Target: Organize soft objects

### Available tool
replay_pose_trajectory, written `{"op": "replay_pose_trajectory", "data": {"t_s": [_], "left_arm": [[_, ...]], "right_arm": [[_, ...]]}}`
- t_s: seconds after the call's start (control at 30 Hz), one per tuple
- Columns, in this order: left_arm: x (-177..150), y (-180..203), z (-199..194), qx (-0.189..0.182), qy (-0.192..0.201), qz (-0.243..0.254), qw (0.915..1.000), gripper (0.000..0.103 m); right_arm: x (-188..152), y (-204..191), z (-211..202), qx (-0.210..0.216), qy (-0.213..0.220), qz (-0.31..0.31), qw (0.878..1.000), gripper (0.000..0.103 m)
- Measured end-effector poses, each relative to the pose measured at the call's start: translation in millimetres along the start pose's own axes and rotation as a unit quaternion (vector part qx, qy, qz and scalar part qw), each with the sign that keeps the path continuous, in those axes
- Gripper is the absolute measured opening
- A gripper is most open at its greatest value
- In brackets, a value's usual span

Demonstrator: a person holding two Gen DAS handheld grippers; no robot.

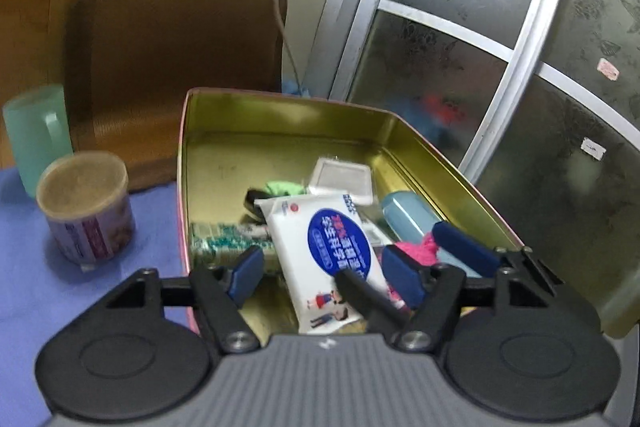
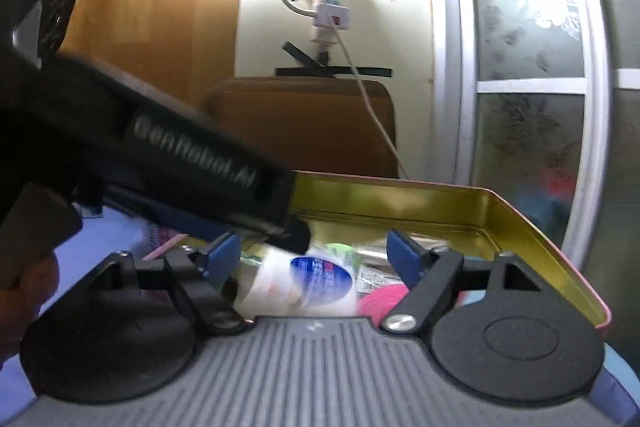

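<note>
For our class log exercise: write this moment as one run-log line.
left gripper: open, empty | right gripper: open, empty | wet-wipes pack: lying in gold tin | pink yarn: in tin

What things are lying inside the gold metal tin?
Inside the tin: a white wipes pack, a pink soft thing, a light blue case, a green cloth, a white box. The pack hides what lies under it.

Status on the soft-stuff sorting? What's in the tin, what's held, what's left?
Done: the gold tin already holds a tissue pack, a pink fluffy item, a green cloth and a blue case.
In hand: nothing. The left gripper and right gripper both stand open above the tin, pads clear of the pack.
Left: no loose soft items show on the purple tabletop; only a jar and a green cup.
</note>
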State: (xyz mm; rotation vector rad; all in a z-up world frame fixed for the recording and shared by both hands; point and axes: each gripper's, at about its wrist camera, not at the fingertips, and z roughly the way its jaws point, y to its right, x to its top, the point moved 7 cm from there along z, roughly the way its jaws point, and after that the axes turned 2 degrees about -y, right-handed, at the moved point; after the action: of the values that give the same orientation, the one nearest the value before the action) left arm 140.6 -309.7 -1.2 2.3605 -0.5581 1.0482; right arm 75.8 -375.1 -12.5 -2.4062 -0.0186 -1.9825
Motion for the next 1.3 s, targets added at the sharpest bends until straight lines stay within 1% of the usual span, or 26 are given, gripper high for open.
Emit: {"op": "replay_pose_trajectory", "data": {"t_s": [0.03, 0.1, 0.17, 0.23, 0.3, 0.37, 0.43, 0.5, 0.53, 0.57, 0.67, 0.73, 0.8, 0.87, 0.93, 0.97, 1.0, 1.07, 1.2, 1.3], "left_arm": [[-1.0, -2.0, -0.8, 0.003, 0.002, -0.004, 1.0, 0.079], [-1.5, -3.0, -4.1, 0.014, 0.009, 0.002, 0.9999, 0.081], [0.0, -2.9, -10.0, 0.025, 0.019, 0.01, 0.9995, 0.083], [1.7, -5.0, -19.4, 0.035, 0.034, 0.013, 0.9987, 0.088], [5.7, -9.2, -28.8, 0.043, 0.049, 0.009, 0.9978, 0.09], [9.2, -15.4, -38.6, 0.049, 0.062, -0.001, 0.9968, 0.093], [10.0, -22.9, -50.1, 0.053, 0.075, -0.013, 0.9957, 0.095], [10.1, -28.5, -59.2, 0.057, 0.083, -0.019, 0.9947, 0.095], [9.1, -31.7, -65.0, 0.062, 0.089, -0.021, 0.9939, 0.096], [8.0, -34.5, -70.0, 0.067, 0.093, -0.022, 0.9932, 0.096], [3.4, -41.9, -82.2, 0.085, 0.101, -0.022, 0.991, 0.097], [-0.6, -46.4, -87.5, 0.098, 0.101, -0.022, 0.9898, 0.097], [-4.4, -50.8, -90.3, 0.109, 0.097, -0.023, 0.989, 0.097], [-8.4, -54.3, -93.0, 0.113, 0.094, -0.024, 0.9889, 0.097], [-11.6, -56.8, -95.8, 0.113, 0.092, -0.026, 0.989, 0.097], [-12.7, -57.4, -97.3, 0.113, 0.091, -0.027, 0.989, 0.097], [-13.4, -58.0, -99.0, 0.115, 0.091, -0.027, 0.9888, 0.097], [-14.9, -59.3, -103.6, 0.116, 0.092, -0.026, 0.9886, 0.097], [-16.6, -58.2, -113.0, 0.119, 0.099, -0.027, 0.9876, 0.099], [-19.2, -55.0, -118.2, 0.125, 0.102, -0.021, 0.9868, 0.1]], "right_arm": [[0.1, 3.5, -0.6, 0.003, 0.001, 0.007, 1.0, 0.082], [0.2, 6.6, -0.7, 0.013, 0.001, 0.012, 1.0, 0.082], [0.0, 5.3, -0.6, 0.01, 0.004, 0.011, 1.0, 0.082], [-0.6, 4.9, 0.1, 0.014, -0.002, 0.012, 1.0, 0.082], [1.1, 4.6, 4.0, 0.031, -0.018, 0.024, 0.999, 0.082], [3.6, 2.5, 12.3, 0.061, -0.049, 0.03, 0.996, 0.082], [6.4, 2.0, 22.0, 0.075, -0.075, 0.04, 0.994, 0.083], [7.9, 4.3, 35.4, 0.097, -0.115, 0.062, 0.987, 0.084], [8.7, 7.4, 41.5, 0.105, -0.13, 0.081, 0.983, 0.086], [9.1, 12.3, 49.3, 0.113, -0.15, 0.106, 0.976, 0.089], [7.9, 24.1, 67.8, 0.126, -0.196, 0.161, 0.959, 0.089], [7.1, 26.0, 74.2, 0.135, -0.213, 0.18, 0.951, 0.089], [6.5, 20.9, 73.7, 0.139, -0.22, 0.181, 0.949, 0.09], [7.6, 10.4, 68.6, 0.16, -0.227, 0.185, 0.943, 0.09], [9.5, -4.8, 59.8, 0.185, -0.229, 0.178, 0.939, 0.089], [12.1, -12.1, 54.2, 0.192, -0.222, 0.169, 0.941, 0.088], [15.3, -16.8, 48.8, 0.191, -0.213, 0.16, 0.945, 0.088], [22.3, -22.1, 37.0, 0.174, -0.185, 0.149, 0.956, 0.088], [31.0, -25.3, 15.8, 0.153, -0.135, 0.148, 0.968, 0.088], [37.0, -18.0, -2.6, 0.115, -0.086, 0.13, 0.981, 0.088]]}}
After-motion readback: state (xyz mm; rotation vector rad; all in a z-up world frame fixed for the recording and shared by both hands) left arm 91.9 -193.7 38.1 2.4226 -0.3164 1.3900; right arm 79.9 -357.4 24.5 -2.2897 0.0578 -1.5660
